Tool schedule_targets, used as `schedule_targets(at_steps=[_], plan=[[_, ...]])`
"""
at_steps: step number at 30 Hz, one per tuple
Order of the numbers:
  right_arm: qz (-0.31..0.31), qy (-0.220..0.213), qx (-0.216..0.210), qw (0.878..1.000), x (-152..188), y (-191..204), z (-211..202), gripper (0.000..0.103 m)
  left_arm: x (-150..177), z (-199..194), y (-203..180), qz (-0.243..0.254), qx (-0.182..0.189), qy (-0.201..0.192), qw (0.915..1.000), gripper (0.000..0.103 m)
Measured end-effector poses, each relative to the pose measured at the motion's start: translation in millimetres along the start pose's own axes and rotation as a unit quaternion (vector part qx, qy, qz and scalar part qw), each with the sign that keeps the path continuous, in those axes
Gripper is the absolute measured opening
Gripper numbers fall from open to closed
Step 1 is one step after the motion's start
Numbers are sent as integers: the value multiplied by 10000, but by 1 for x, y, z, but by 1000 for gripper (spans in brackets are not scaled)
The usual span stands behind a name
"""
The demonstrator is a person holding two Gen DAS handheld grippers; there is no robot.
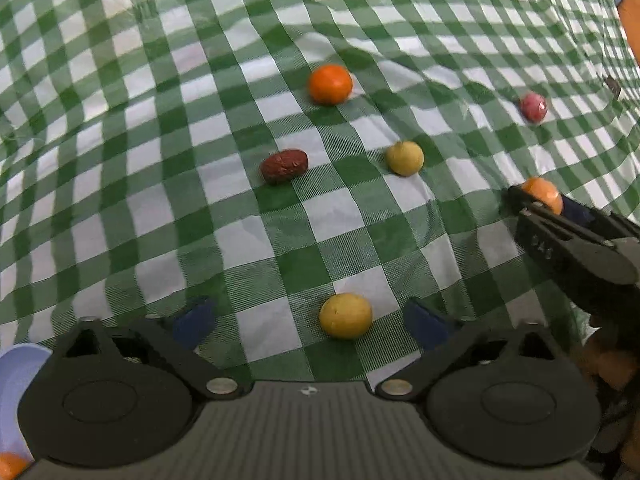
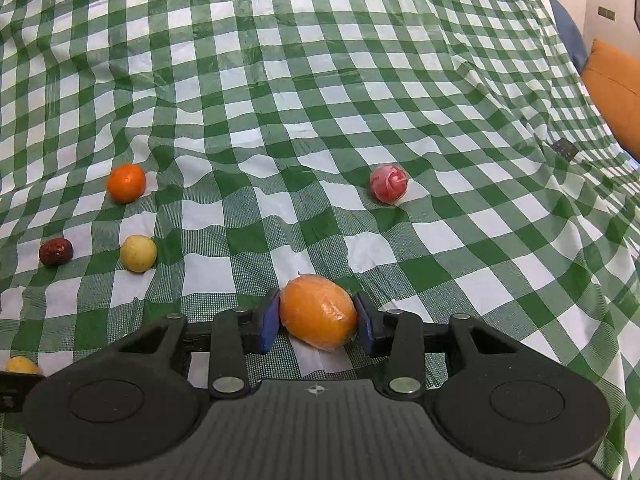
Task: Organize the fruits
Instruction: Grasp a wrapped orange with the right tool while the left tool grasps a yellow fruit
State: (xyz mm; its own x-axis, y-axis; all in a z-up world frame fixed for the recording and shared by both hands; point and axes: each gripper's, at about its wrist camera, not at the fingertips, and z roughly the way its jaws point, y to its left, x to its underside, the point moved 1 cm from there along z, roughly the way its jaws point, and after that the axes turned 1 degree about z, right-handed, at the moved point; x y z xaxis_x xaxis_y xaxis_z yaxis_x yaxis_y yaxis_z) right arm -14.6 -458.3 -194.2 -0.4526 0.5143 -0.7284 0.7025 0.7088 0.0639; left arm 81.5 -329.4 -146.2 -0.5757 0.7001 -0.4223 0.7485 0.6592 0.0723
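Observation:
My right gripper (image 2: 317,317) is shut on a wrapped orange fruit (image 2: 318,312), just above the checked cloth; it also shows in the left wrist view (image 1: 542,196). My left gripper (image 1: 308,320) is open, with a yellow round fruit (image 1: 346,316) lying between its blue pads (image 1: 424,322), not gripped. Further out lie a tangerine (image 1: 330,84), a dark red date (image 1: 284,165), a second yellow fruit (image 1: 405,158) and a pink wrapped ball (image 1: 533,106). In the right wrist view these are the tangerine (image 2: 126,183), the date (image 2: 56,252), the yellow fruit (image 2: 138,253) and the pink ball (image 2: 389,183).
A green and white checked cloth (image 1: 160,120) covers the whole surface, with wrinkles. A pale blue bowl rim (image 1: 16,376) with something orange in it sits at the lower left of the left wrist view. An orange cushion (image 2: 616,96) lies beyond the right edge.

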Motion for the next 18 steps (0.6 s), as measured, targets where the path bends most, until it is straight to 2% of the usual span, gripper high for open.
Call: schedule_targets(at_steps=[1, 2, 3, 5, 11, 15, 17, 18], plan=[[-5, 1, 1, 10000, 0, 0, 0, 42, 0, 5, -1, 29, 26, 67, 10000, 81], [-3, 5, -5, 10000, 0, -1, 0, 42, 1, 7, 0, 17, 67, 48, 10000, 77], [8, 7, -10, 10000, 0, -1, 0, 40, 2, 6, 0, 0, 97, -46, 9999, 69], [90, 5, -30, 10000, 0, 0, 0, 39, 3, -2, -3, 192, 171, -164, 9995, 31], [195, -431, 109, 9988, -9, -2, -13, 39, 15, -35, 7, 102, -58, -293, 9995, 30], [146, -439, 281, 9985, -12, 0, -19, 39, 30, -78, 34, -161, -231, -274, 9992, 31], [144, -449, 248, 9986, -21, 4, -41, 39, 45, -104, 51, -240, -463, -264, 9983, 31], [186, -568, 49, 9982, -27, 1, -61, 39, 54, -117, 60, -300, -586, -246, 9975, 31]])
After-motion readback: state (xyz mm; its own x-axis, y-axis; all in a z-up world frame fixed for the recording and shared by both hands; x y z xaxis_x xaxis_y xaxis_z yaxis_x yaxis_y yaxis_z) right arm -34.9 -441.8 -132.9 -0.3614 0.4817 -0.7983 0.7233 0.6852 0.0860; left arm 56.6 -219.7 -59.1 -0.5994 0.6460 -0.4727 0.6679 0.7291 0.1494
